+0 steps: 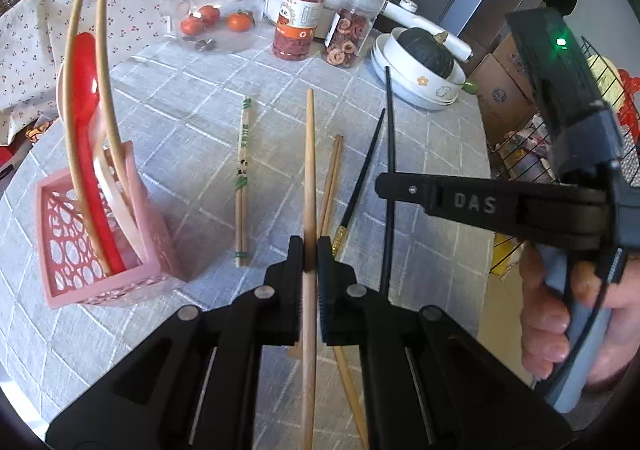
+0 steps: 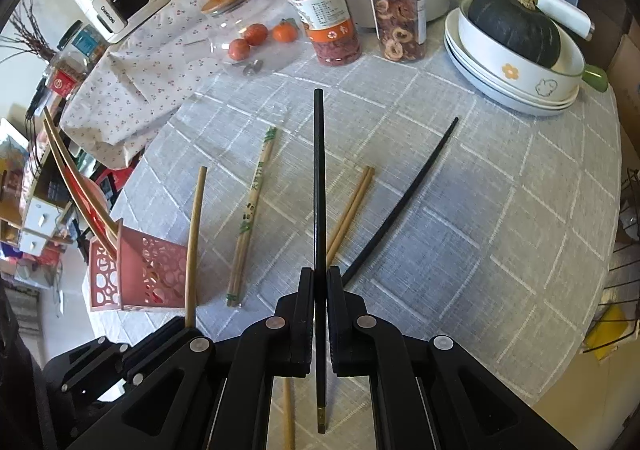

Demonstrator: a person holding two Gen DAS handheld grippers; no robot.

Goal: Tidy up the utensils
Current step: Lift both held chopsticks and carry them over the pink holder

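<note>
The left gripper [image 1: 310,250] is clamped on a pale wooden chopstick [image 1: 310,154] running up the frame's centre; the right gripper [image 2: 320,282] is clamped on a black chopstick [image 2: 318,178], likewise central. The pink basket [image 1: 152,250] sits at lower left, holding a red spoon [image 1: 86,90]; other chopsticks lie on the grey tablecloth [image 1: 180,110].

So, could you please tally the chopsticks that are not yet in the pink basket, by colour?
black chopsticks: 2
plain wooden chopsticks: 3
green-printed chopsticks: 2
Total: 7
</note>
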